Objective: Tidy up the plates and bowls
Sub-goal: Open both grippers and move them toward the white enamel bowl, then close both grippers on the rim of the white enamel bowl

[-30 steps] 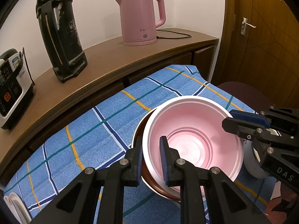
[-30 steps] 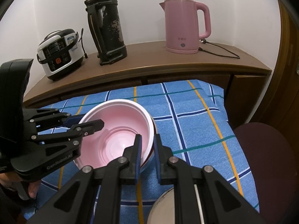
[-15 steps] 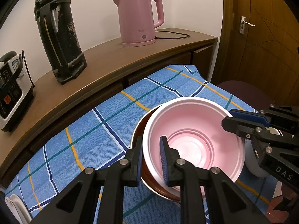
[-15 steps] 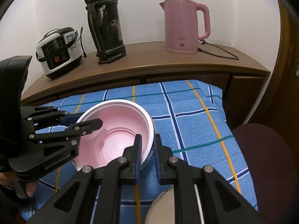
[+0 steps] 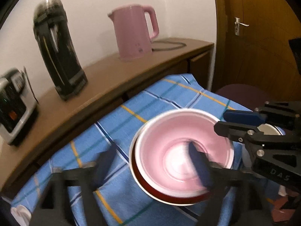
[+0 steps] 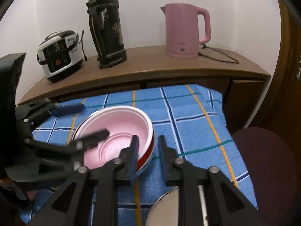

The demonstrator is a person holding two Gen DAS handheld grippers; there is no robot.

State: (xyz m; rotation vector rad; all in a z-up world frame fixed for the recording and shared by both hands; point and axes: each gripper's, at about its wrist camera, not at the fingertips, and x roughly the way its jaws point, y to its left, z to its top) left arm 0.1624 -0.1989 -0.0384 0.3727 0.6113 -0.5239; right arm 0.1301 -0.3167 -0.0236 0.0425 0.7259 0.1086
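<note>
Both grippers have released since before: left gripper [image 5: 152, 162] jaws now spread wide, right gripper [image 6: 147, 156] partly open, both empty. Pink bowl [image 6: 120, 131] sits nested in red bowl [image 6: 148, 155] on blue cloth [image 6: 188, 116].

Wooden sideboard [image 6: 150, 66] set against a white wall. Carried on its top, left to right: a white-and-black rice cooker [image 6: 60, 55], a tall black flask [image 6: 107, 30], and a pink electric kettle [image 6: 185, 31] with a black cord [image 6: 220, 56] trailed to its right. Blue checked cloth [image 6: 188, 116] spread in front. Dark maroon chair seat [image 6: 263, 150] placed at right. Brown wooden door [image 5: 259, 37] fitted with a metal handle [image 5: 239, 25].
</note>
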